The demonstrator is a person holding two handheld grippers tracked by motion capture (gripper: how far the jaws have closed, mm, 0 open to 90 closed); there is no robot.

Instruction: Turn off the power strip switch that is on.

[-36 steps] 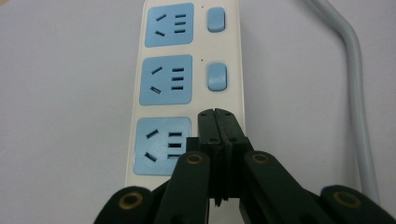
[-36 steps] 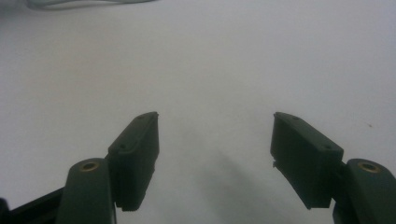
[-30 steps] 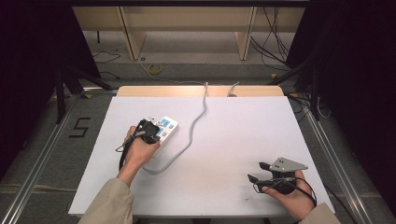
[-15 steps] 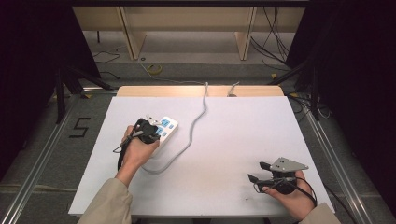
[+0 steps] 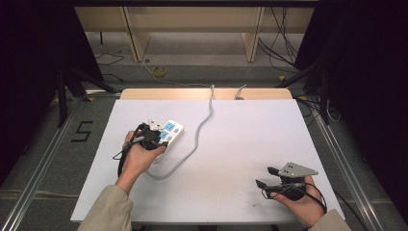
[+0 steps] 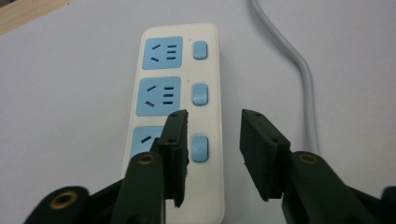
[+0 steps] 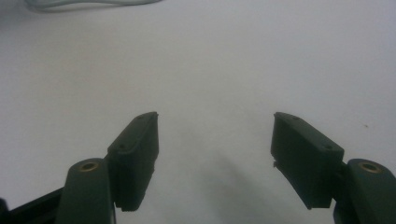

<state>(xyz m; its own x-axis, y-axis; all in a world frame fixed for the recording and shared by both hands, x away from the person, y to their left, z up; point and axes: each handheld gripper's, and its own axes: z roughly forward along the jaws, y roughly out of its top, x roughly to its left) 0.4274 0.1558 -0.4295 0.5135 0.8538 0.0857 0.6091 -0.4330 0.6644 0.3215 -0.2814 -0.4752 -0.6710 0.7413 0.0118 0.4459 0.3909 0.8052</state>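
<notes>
Left hand (image 5: 137, 159): came in from the bottom left, sleeve at the table edge, wrapped around the left tongs.
Left tongs (image 6: 214, 120): released, jaws apart with nothing between them; hung just above the near end of the power strip, one jaw over the nearest socket, the other past the strip's right edge.
Power strip (image 6: 175, 93): lay flat on the left half of the table; white body, three blue sockets in a row, a blue switch (image 6: 200, 95) beside each.
Nearest switch (image 6: 199, 148): sat in the gap between the left jaws.
Cord (image 5: 199, 130): grey, curved from the strip's near end, then ran up the middle of the table and over the far edge.
Step in hand, as a judgement: likely pressing a switch or gripping the strip. Best done by lowering straight down, centring on the target, closing slowly, keeping clear of the cord.
Right tongs (image 7: 215, 128): released, jaws wide apart over bare table, well apart from the strip.
Right hand (image 5: 300, 204): rested at the near right corner.
Table (image 5: 250, 134): white, matt, a wooden strip along the far edge.
Room: dim; grey floor marked with a "5" (image 5: 82, 131) at left, loose cables and wooden furniture legs beyond, dark drapes at both sides.
</notes>
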